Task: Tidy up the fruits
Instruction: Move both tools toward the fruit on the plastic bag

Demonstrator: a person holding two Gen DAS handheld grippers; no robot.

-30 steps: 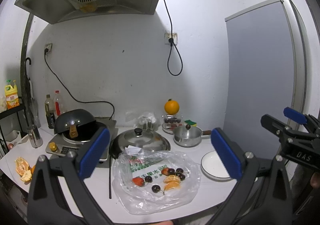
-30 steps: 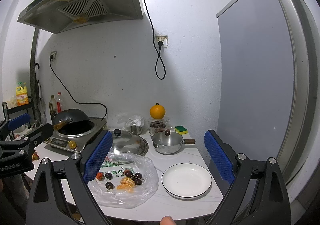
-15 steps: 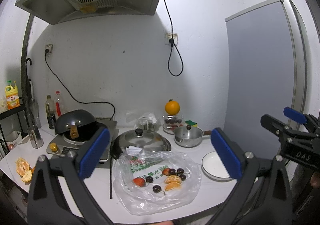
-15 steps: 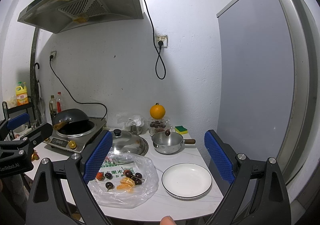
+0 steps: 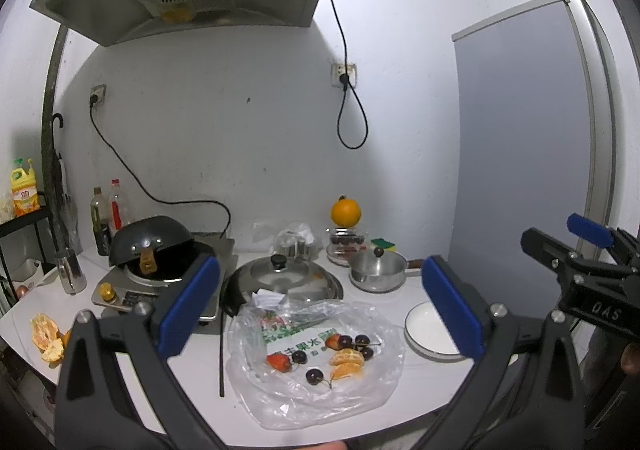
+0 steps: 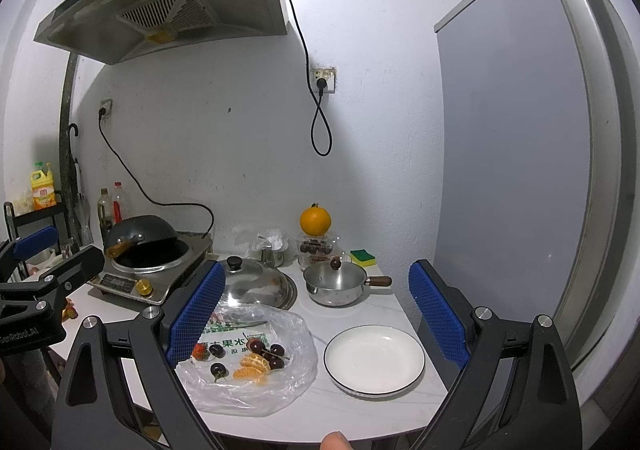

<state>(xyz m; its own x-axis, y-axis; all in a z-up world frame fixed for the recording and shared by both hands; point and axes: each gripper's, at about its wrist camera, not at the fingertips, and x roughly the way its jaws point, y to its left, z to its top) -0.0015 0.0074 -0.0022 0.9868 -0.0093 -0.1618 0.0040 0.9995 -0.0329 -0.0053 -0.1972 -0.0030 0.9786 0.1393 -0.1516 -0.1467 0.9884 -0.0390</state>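
Note:
A clear plastic bag (image 5: 316, 386) (image 6: 248, 394) lies flat on the white counter. On it sit a strawberry (image 5: 279, 362) (image 6: 199, 351), several dark cherries (image 5: 314, 375) (image 6: 218, 369) and orange segments (image 5: 346, 358) (image 6: 252, 363). To its right stands an empty white plate (image 6: 374, 361) (image 5: 428, 334). My left gripper (image 5: 320, 302) is open, held above and in front of the bag. My right gripper (image 6: 316, 310) is open too, held between the bag and the plate, well above both. Neither holds anything.
A whole orange (image 6: 315, 221) sits on a glass container at the back wall. A small steel pan (image 6: 338, 284), a glass lid (image 6: 256, 286), a wok on an induction cooker (image 6: 144, 254) and bottles fill the back. Orange peel (image 5: 46, 336) lies far left. A fridge (image 6: 520, 170) stands right.
The left wrist view has shifted very slightly; the scene sits a little to the right and lower. Nothing on the counter has moved and both grippers stay open.

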